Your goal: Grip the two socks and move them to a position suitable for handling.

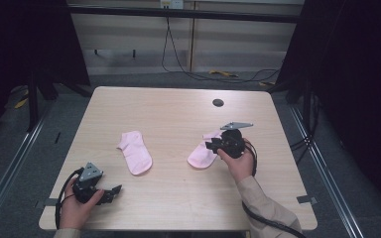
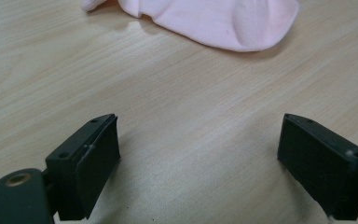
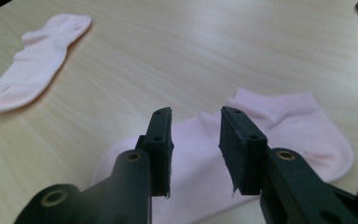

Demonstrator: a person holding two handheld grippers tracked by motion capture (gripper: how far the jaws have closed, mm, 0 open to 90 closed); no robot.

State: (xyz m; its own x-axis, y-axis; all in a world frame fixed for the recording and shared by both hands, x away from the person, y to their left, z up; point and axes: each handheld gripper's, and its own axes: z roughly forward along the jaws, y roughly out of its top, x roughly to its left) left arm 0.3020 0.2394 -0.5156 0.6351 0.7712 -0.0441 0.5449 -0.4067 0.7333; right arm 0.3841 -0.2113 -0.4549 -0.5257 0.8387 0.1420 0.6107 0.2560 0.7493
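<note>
Jaws of the right gripper (image 3: 195, 140) stand a little apart, nothing pinched between the pads; no fabric is pressed by either. They hang just above the right-hand pale pink ankle sock (image 3: 279, 140), a soft knit piece that lies flat on the table with its rounded toe at one end and its open cuff at the other. In the high view this sock (image 1: 202, 154) lies right of the table's middle, partly under the right gripper (image 1: 214, 145), which the person's right hand (image 1: 239, 163) holds from the near side, a beige sleeve behind it.

Second pale pink ankle sock (image 1: 135, 151), same knit and same shape, lies flat left of centre, well apart from the first. Its surface shows shallow folds and a smooth rounded end in the left gripper view (image 2: 223, 23).

Left gripper (image 2: 198, 163): jaws wide open, empty, the black pads flat-faced and matte with small screw holes. It rests low over bare wood near the front left corner, the left hand (image 1: 74, 208) around its body, a grey three-cornered plate on top. The second sock is near it but not touched.

Table (image 1: 178, 208): light wood-grain laminate, rectangular with rounded corners, a round dark cable port (image 1: 218, 102) toward the far right. Grey carpet floor around it, black cables (image 1: 178, 59) trailing along the far side, pale panelled wall behind, dark drapes at both sides.
</note>
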